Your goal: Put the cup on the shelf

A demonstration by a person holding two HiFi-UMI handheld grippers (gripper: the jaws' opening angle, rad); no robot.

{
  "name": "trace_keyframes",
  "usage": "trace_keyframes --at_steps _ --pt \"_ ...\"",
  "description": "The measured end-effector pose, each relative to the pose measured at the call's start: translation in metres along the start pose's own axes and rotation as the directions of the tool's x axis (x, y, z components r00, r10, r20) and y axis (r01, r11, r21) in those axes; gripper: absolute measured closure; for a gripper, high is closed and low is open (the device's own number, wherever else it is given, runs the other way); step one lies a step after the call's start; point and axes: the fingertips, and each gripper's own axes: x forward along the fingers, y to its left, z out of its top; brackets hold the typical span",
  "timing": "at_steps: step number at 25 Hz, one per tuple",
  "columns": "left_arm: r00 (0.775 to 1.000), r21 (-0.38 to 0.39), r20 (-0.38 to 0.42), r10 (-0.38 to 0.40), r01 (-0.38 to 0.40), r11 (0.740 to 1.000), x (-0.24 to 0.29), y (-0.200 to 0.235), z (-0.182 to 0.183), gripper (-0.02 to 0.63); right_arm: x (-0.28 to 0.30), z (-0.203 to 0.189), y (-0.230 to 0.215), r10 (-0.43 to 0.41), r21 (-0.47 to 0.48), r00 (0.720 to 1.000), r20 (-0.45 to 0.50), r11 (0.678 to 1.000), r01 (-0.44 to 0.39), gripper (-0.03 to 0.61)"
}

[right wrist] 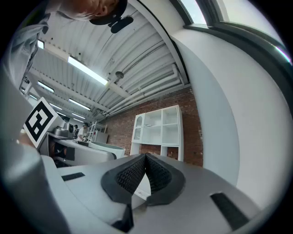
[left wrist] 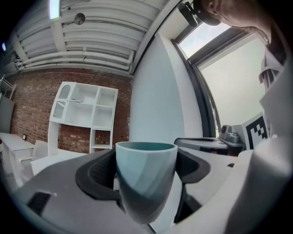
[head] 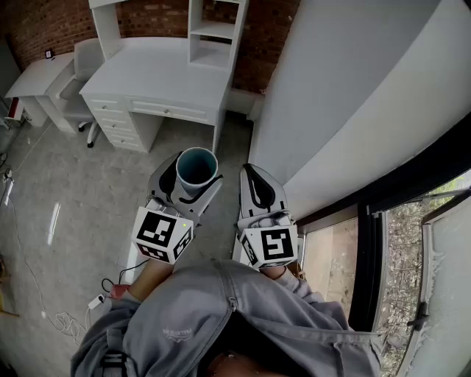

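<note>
Where brick wall (head: pixel 44 29) rises, a white shelf (head: pixel 214 33) tops the desk (head: pixel 162 74).

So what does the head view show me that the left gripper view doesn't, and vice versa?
Only the head view: the grey floor, the desk, the person's grey hoodie, and a look straight down into the cup. Only the left gripper view: the ceiling with a light strip, and the cup's outer wall pressed between the black pads of the jaws. Both: the cup, the white shelf against the brick wall, and the right gripper alongside.
</note>
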Motion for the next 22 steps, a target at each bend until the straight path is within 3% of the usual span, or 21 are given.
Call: trace_keyframes --at_steps 22 --pt "0.999 -0.015 -0.010 0.040 -0.040 0.999 0.039 -0.005 -0.012 0.233 0.005 -0.015 -0.044 0.028 0.050 0.999 0.025 0.998 -0.029 0.551"
